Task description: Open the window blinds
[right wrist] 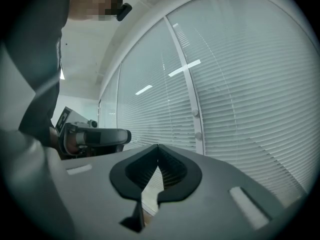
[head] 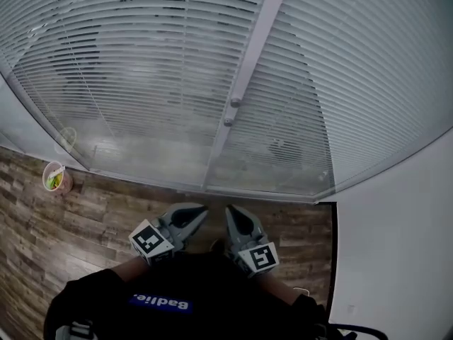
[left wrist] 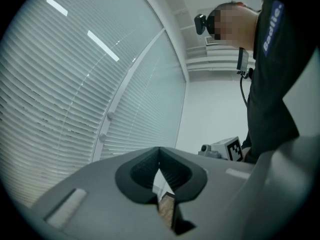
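Jaws pressed together and empty, left gripper (head: 198, 213) and right gripper (head: 232, 212) are pointing at the window blinds (head: 141, 69); two knobs (head: 231, 112) are sitting straight ahead on the upright post (head: 251, 55), roughly equidistant from both.

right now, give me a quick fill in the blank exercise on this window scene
1. The left gripper and the right gripper both have their jaws ___, holding nothing.
2. The cup stands on the ___ floor beside the blinds.
3. The post between the two blinds carries ___ round knobs.
Missing words: shut; wooden; two.
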Action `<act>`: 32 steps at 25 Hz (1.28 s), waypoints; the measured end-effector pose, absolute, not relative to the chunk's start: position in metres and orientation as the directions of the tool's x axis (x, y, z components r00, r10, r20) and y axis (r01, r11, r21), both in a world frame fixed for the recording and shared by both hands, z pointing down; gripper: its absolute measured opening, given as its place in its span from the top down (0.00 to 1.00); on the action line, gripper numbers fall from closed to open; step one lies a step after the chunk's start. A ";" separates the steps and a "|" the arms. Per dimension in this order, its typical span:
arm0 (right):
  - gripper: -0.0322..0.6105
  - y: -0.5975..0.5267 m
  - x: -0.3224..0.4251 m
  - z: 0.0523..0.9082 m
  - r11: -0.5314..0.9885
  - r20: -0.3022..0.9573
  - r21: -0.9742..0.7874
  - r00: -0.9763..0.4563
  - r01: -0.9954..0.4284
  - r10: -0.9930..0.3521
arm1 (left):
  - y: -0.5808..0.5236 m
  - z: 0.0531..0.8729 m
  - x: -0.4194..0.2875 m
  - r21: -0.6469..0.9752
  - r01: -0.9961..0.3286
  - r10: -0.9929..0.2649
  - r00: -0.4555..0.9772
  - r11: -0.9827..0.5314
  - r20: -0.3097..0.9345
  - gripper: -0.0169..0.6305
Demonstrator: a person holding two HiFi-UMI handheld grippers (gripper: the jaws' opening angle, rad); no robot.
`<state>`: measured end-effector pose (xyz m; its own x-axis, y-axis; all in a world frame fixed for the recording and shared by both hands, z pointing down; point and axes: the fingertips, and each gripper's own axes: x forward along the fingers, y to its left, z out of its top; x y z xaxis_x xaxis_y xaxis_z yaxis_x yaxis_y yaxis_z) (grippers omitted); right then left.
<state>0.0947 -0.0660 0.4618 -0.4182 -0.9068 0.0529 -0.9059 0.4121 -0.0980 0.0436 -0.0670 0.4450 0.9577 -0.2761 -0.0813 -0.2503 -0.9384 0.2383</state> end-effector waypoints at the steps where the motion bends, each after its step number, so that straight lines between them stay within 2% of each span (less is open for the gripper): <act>1: 0.95 -0.070 0.101 0.464 0.422 0.053 -0.096 -0.428 -0.902 -0.902 | -0.071 0.446 0.048 0.233 -0.264 -0.289 0.954 -0.936 -0.079 0.97; 13: 0.95 -0.109 0.153 0.454 0.534 -0.005 -0.066 -0.535 -0.843 -0.845 | -0.106 0.434 0.104 0.207 -0.398 -0.415 0.909 -0.893 -0.043 0.97; 20: 0.95 -0.127 0.171 0.448 0.558 -0.031 -0.020 -0.557 -0.830 -0.830 | -0.118 0.441 0.113 0.199 -0.462 -0.475 0.880 -0.864 -0.019 0.97; 25: 0.95 -0.139 0.168 0.446 0.555 -0.032 0.019 -0.555 -0.832 -0.831 | -0.122 0.446 0.106 0.207 -0.460 -0.473 0.881 -0.863 -0.017 0.97; 32: 0.95 -0.164 0.156 0.418 0.475 -0.055 0.103 -0.482 -0.874 -0.874 | -0.135 0.444 0.088 0.217 -0.399 -0.414 0.910 -0.891 -0.028 0.97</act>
